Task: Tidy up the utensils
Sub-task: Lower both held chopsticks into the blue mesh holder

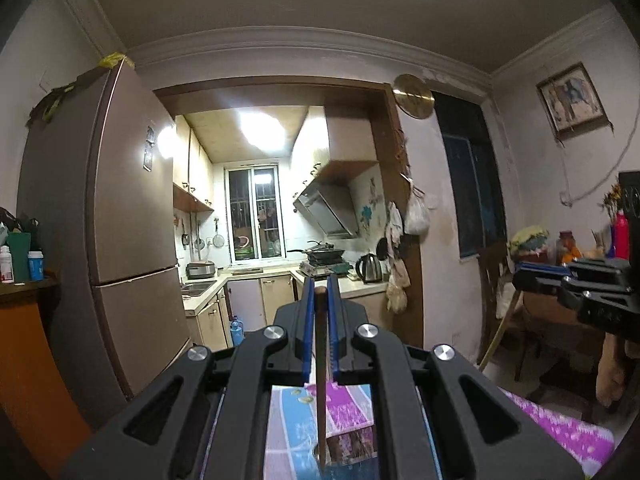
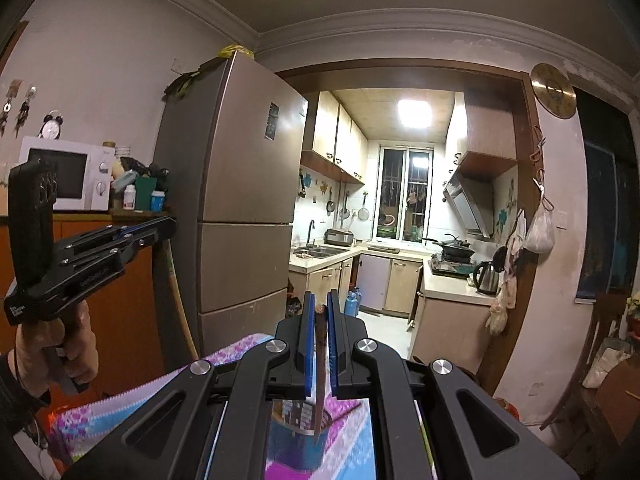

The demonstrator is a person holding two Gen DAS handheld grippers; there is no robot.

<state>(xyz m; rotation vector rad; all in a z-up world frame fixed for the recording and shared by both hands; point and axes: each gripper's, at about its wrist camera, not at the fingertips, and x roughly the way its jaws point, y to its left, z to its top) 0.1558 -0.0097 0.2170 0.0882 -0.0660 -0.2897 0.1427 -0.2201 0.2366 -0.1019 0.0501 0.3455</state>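
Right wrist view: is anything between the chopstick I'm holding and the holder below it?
Nothing visible. The right gripper is shut on a brown chopstick that hangs down, its tip over the blue holder on the patterned cloth. The left gripper is off to the side, clear.

Matt black plastic left tool (image 1: 319,294) with blue ribbed pads, dull brown wooden chopstick (image 1: 321,392), same matt plastic on right tool (image 2: 319,308), glossy printed tablecloth (image 2: 352,436), smooth brushed-metal fridge (image 2: 244,176), shiny steel kettle (image 1: 370,268)

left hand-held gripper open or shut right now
Shut: the left hand-held gripper has its blue pads pinched on a thin brown chopstick hanging down between them.
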